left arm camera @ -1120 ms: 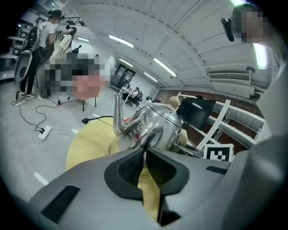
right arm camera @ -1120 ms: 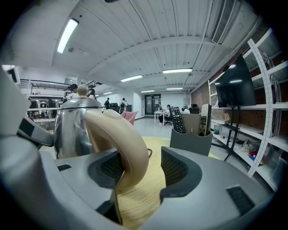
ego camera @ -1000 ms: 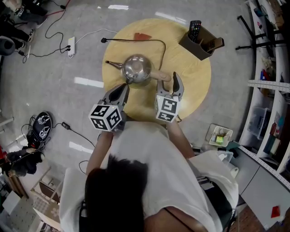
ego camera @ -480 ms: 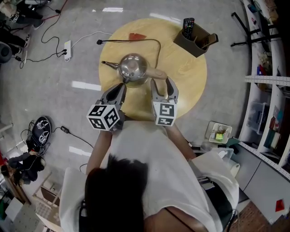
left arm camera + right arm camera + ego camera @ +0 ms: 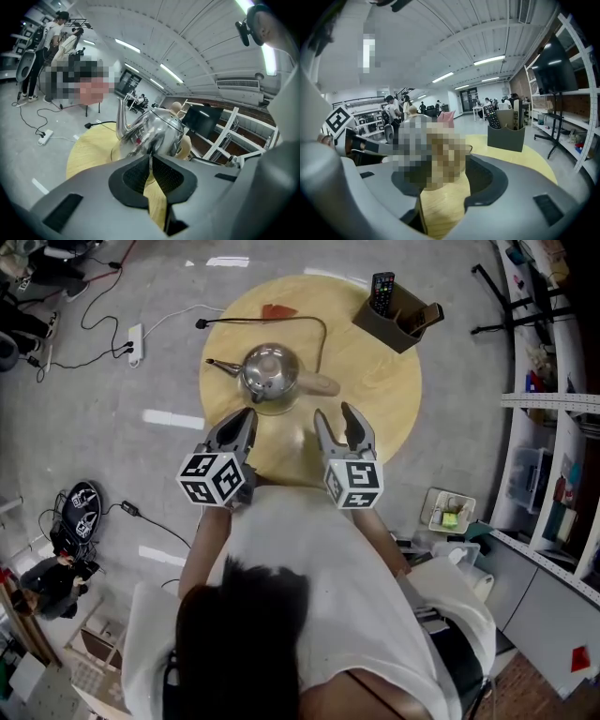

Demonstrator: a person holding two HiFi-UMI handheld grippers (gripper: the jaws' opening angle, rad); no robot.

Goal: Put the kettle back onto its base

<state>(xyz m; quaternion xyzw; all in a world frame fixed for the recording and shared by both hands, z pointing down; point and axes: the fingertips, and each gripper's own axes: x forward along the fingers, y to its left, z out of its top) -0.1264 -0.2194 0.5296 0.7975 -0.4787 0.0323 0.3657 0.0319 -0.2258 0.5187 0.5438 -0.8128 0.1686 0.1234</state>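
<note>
A shiny steel kettle [image 5: 270,371] with a thin spout pointing left and a wooden handle [image 5: 319,383] stands on the round wooden table [image 5: 380,399]. A black cord [image 5: 323,329] runs out from under it, and whatever it stands on is mostly hidden beneath it. My left gripper [image 5: 240,420] hovers just in front of the kettle [image 5: 154,129], apart from it, with its pads together. My right gripper [image 5: 335,413] is open and empty, held short of the handle. In the right gripper view a blurred patch covers the space ahead of the jaws.
A brown organizer box [image 5: 398,310] with remote controls stands at the table's far right edge. A small red piece [image 5: 277,310] lies at the far edge. A power strip [image 5: 136,334] and cables lie on the floor to the left, and shelving [image 5: 553,427] stands to the right.
My right gripper has drawn back from the kettle's wooden handle toward the person, jaws still open. The left gripper and the kettle have kept their places.
</note>
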